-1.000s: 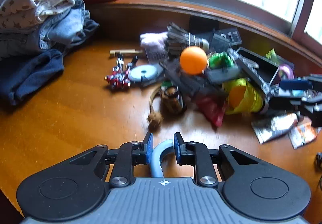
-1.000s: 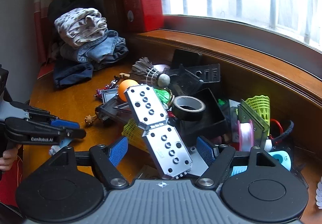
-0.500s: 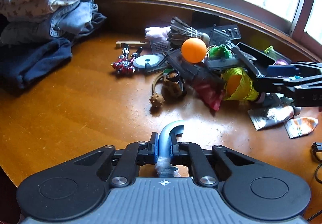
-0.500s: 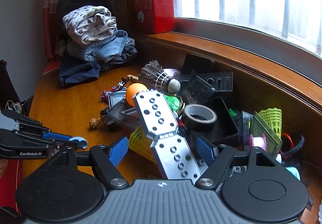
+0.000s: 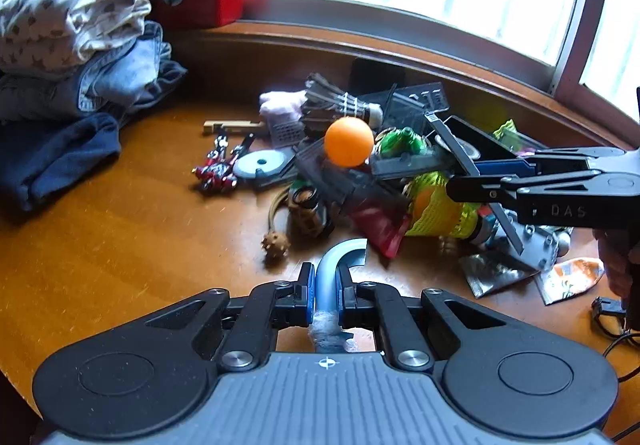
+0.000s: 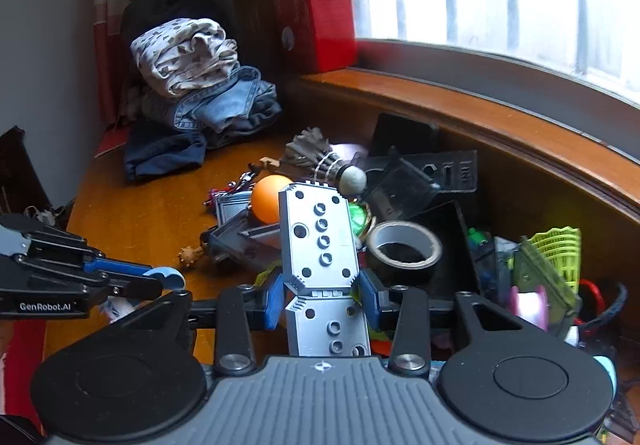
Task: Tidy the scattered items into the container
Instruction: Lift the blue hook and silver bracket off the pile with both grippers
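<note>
Two grippers are loaded. Your left gripper [image 5: 325, 291] has its fingers pressed together on a curved blue hook [image 5: 334, 269], held above the wooden table [image 5: 120, 237] just in front of the clutter pile. Your right gripper [image 6: 320, 297] has its blue pads touching both sides of a grey perforated metal plate [image 6: 318, 245], which tilts up over the pile, beside the orange ball [image 6: 266, 197] and the roll of black tape [image 6: 404, 255]. Behind the tape sits an open black box [image 6: 448, 221]. Folded clothes [image 5: 68, 57] lie well apart at the table's far left.
</note>
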